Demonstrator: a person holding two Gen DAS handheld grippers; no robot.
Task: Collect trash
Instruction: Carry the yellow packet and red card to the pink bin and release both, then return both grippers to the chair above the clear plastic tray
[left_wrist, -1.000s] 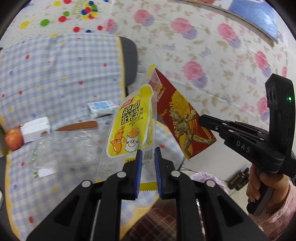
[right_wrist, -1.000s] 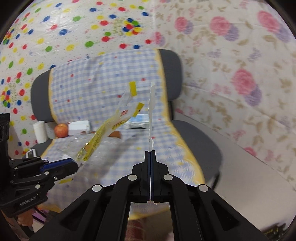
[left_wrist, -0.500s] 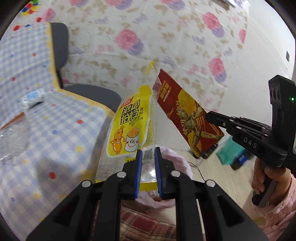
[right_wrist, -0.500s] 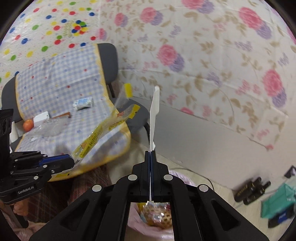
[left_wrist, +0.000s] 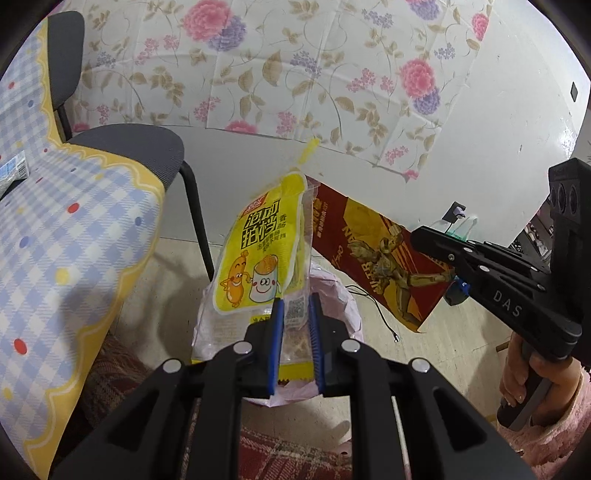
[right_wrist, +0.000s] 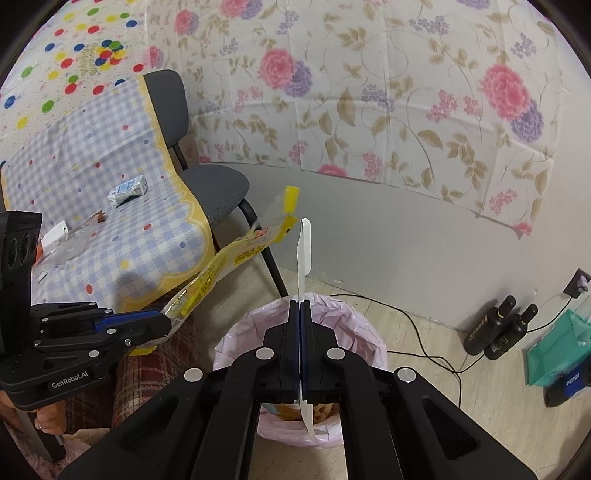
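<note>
2 wrappers hang above the pink-lined bin (right_wrist: 354, 325). The left gripper (left_wrist: 295, 325), marked "GenRobot.AI", pinches the yellow wrapper (left_wrist: 258, 254); the right gripper (right_wrist: 300, 332), marked "DAS", clamps the red wrapper (left_wrist: 373, 251), its print partly unreadable.

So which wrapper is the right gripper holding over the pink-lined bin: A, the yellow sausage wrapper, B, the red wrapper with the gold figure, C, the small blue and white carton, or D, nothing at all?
B: in the left wrist view the right gripper is shut on the red wrapper, while the left gripper holds the yellow wrapper, both above the bin.
</note>
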